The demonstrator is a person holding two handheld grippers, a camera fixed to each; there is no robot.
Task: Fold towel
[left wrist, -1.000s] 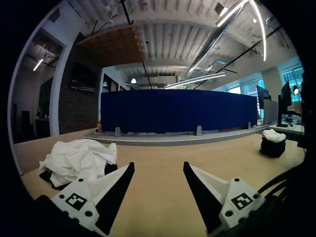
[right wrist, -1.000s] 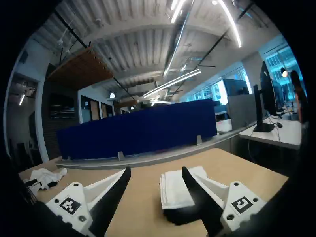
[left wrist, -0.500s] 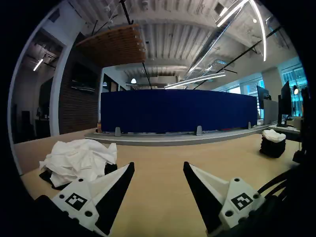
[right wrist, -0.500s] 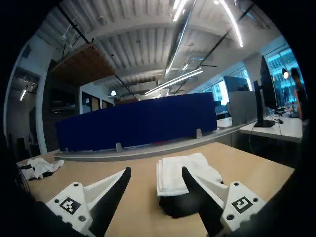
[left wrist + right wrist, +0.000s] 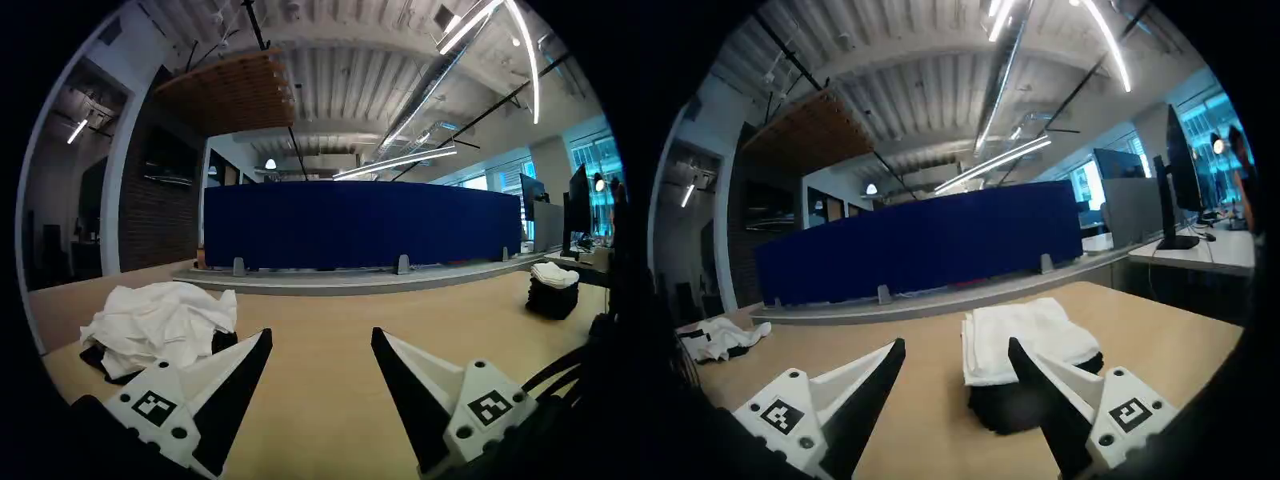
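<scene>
The crumpled white towel (image 5: 160, 324) lay heaped on the wooden table (image 5: 336, 314), ahead and to the left of the left gripper (image 5: 321, 333), near its left finger. Bunched as it was, we could tell no long axis or heading. We judged that gripper the nearer; the right gripper (image 5: 955, 342) faced the folded stack (image 5: 1028, 340). Both 2-finger claws gaped wide, holding nothing.

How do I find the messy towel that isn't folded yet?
Look for the long blue divider along the back of the wooden table. In front of it, on the table's left side in the left gripper view, lies the white towel. It is a loose, crumpled heap, unlike the neat folded stack far to the right.
</scene>
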